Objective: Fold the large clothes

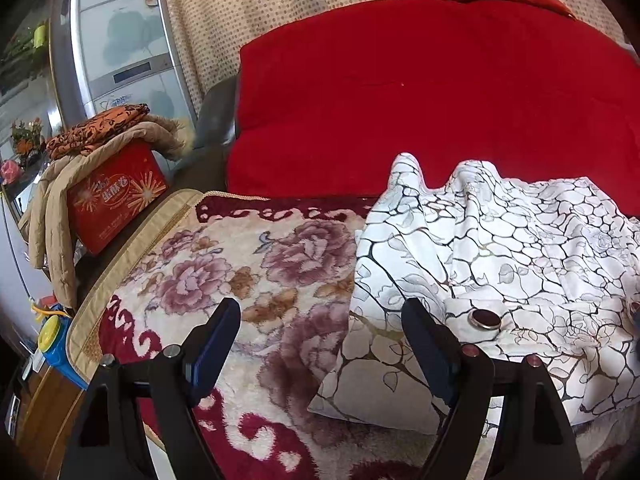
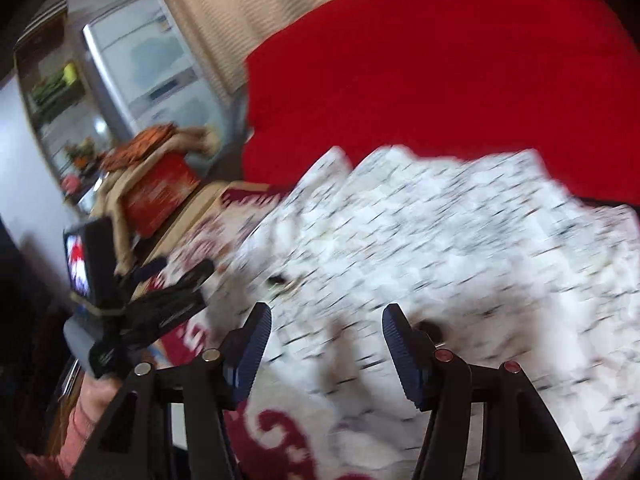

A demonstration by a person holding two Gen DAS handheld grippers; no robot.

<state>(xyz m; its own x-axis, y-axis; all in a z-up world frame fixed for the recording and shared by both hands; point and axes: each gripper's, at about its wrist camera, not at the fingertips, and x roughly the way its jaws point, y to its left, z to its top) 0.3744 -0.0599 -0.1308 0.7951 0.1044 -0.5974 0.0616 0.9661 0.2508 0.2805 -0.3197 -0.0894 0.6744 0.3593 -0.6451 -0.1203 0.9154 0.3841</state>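
You worked over a floral blanket spread before a red sofa cushion, a red box off at ten o'clock. Your left gripper and right gripper both stood wide open and empty, with the crumpled white patterned garment from twelve to three o'clock. I judged you were at the reach-in; next you needed an edge pinched.

One white garment, one floral blanket, two tools.
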